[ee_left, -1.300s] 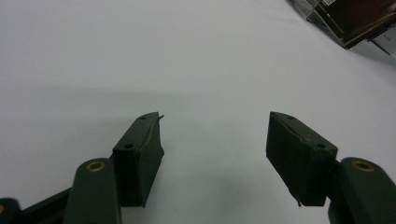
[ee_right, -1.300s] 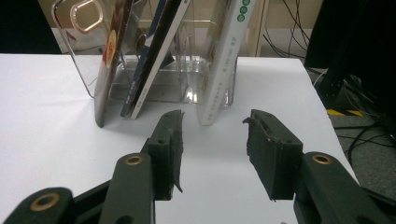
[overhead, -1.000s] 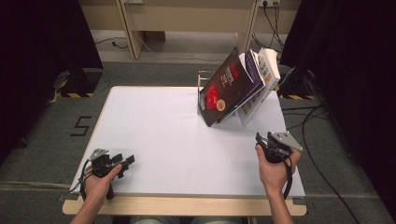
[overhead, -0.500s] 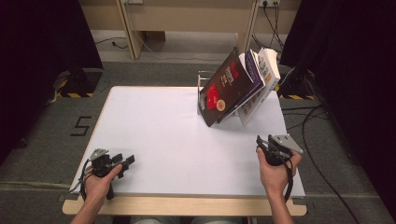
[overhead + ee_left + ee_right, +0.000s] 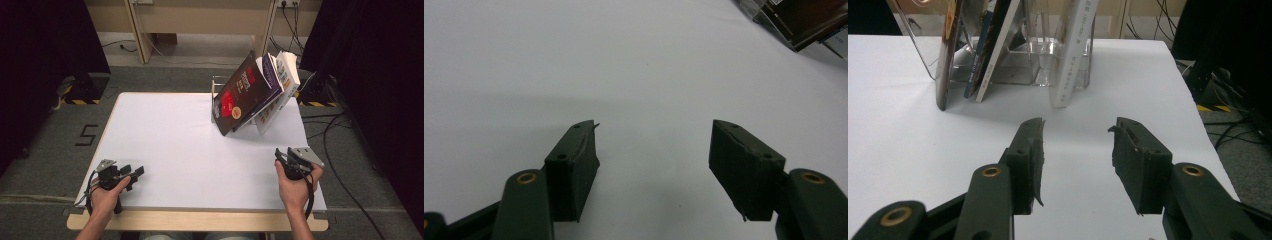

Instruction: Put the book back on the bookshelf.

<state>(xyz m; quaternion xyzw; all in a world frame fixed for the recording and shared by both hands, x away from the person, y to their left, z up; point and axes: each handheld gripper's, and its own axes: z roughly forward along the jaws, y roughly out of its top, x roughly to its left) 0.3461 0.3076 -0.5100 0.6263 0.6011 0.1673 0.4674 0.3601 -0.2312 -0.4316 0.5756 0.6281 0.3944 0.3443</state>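
With your right gripper wide and empty, a careless reach could topple the leaning books from the clear stand.

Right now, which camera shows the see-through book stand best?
The right gripper view: the clear stand sits straight ahead, its dividers visible between the books. In the high view the leaning books hide most of it, leaving a thin frame. The left gripper view catches a blurry corner.

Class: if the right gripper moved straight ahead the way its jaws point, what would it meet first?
Probably the white book leaning in the clear rack; the right gripper is open, with bare table before it.
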